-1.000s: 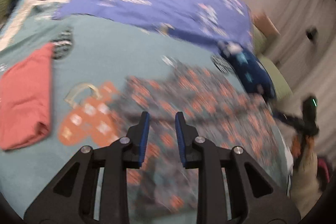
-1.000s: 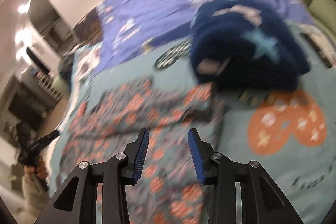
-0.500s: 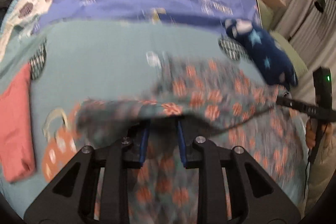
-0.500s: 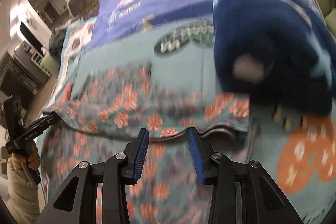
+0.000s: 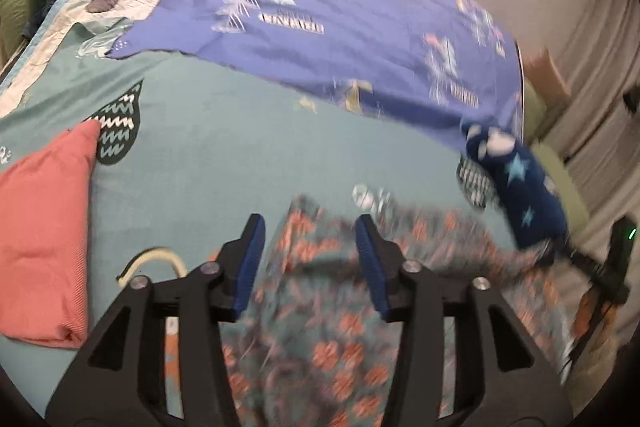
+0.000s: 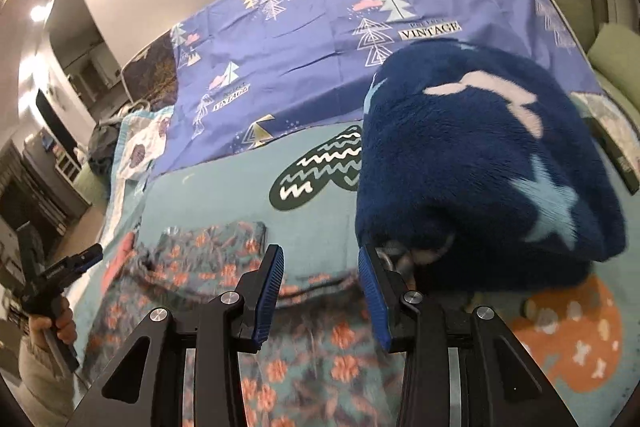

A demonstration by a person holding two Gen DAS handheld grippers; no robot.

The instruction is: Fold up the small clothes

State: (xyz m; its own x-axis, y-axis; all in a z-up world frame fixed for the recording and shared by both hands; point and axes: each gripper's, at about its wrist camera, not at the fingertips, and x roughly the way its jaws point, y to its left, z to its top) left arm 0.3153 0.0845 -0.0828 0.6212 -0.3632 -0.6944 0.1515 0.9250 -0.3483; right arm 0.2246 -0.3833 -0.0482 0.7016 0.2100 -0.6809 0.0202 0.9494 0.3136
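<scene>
My left gripper (image 5: 310, 259) has just been opening and its jaws stand apart with nothing pinched, the floral garment (image 5: 344, 311) lying loose beneath them; my right gripper (image 6: 320, 285) is parted too, hovering over the folded edge without clamping it. I judge one fold is laid and released; next I need a fresh grip on an edge. The garment lies on the teal blanket (image 5: 240, 147), beside the navy star fleece (image 6: 480, 179)
</scene>
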